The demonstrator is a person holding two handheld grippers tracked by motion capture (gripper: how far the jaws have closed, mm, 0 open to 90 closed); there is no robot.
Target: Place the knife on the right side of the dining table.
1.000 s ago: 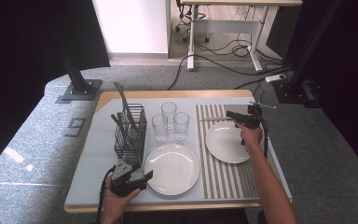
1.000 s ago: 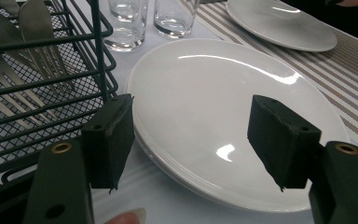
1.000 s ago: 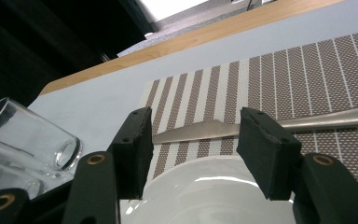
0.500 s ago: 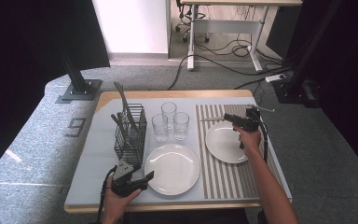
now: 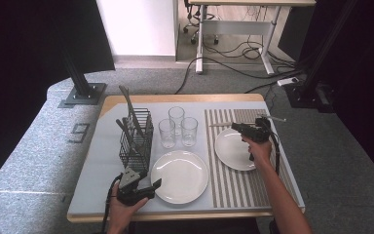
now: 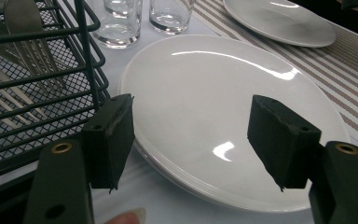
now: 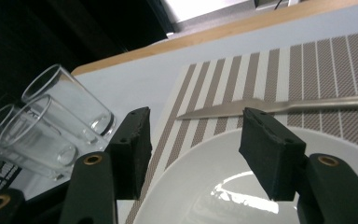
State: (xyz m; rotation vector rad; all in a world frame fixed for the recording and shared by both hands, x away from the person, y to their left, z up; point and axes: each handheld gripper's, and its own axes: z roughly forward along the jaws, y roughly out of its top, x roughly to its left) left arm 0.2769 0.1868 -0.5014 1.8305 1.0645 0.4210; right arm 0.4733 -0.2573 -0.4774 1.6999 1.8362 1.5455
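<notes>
Counter (image 5: pixel 107 195) scene from above: the left tool (image 6: pixel 191 140), jaws spread and holding nothing, hovers at the near rim of a round white plate (image 6: pixel 205 98) beside a black wire cutlery basket (image 5: pixel 135 139). The right tool (image 7: pixel 193 149), jaws also spread, hangs over a second white plate (image 7: pixel 223 186) on a striped placemat (image 7: pixel 307 70), near a steel knife (image 7: pixel 279 106).

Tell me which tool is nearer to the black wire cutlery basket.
Left. The left tool sits just below the black wire cutlery basket, at the table's near edge. The right tool hovers across the table, above the striped placemat.
</notes>
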